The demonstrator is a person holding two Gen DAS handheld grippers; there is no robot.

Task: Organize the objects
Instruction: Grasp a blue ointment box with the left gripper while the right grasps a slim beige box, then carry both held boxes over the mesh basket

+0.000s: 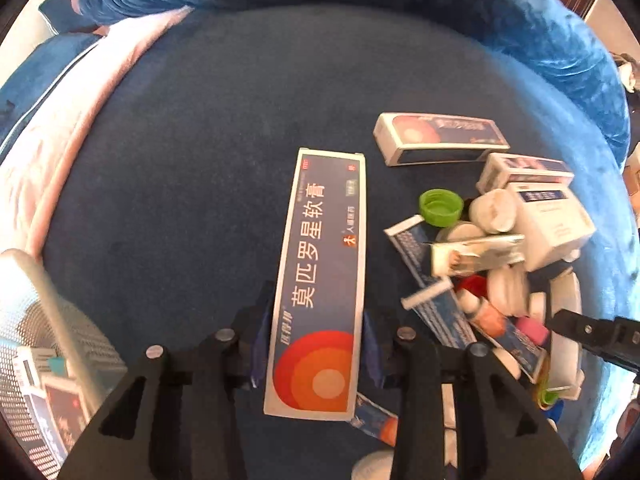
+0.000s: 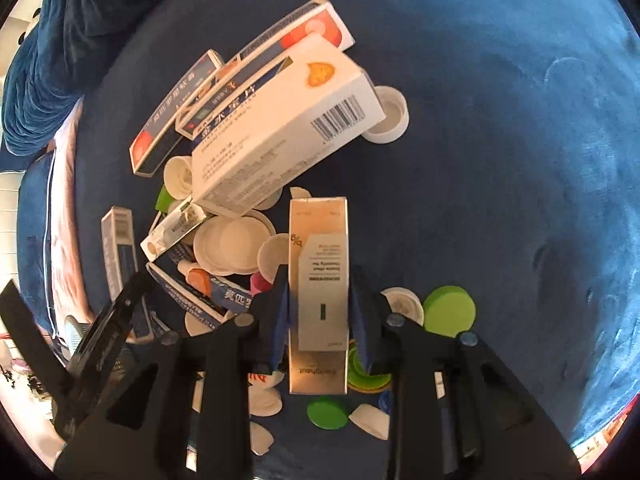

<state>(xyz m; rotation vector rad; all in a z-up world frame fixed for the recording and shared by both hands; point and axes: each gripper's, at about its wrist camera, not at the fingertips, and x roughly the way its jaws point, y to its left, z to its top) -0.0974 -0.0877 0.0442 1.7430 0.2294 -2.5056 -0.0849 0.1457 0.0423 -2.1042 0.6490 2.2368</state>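
In the left wrist view, a silver perforated metal basket [image 1: 44, 340] sat at the lower left of the frame with small boxes inside it, on a dark blue velvet surface [image 1: 192, 168]. At the lower centre, the left gripper [image 1: 316, 344] had its jaws pressed against both long sides of a long navy ointment carton with an orange-red disc and white Chinese lettering [image 1: 320, 280], which stretched up the middle of the frame. To the right of it lay a heap of small white and blue medicine boxes, tubes and bottle caps [image 1: 500, 248], with a green plastic cap [image 1: 440, 207] at its upper left edge and a second, similar navy carton [image 1: 438, 140] just above. In the right wrist view, the same heap filled the left and centre, topped by a large white box with a barcode [image 2: 280, 132] lying tilted. At the lower centre, the right gripper [image 2: 318, 316] had its jaws clamped on a slim gold and white carton [image 2: 318, 292]. A round lime green lid [image 2: 450, 311] lay just to its right.
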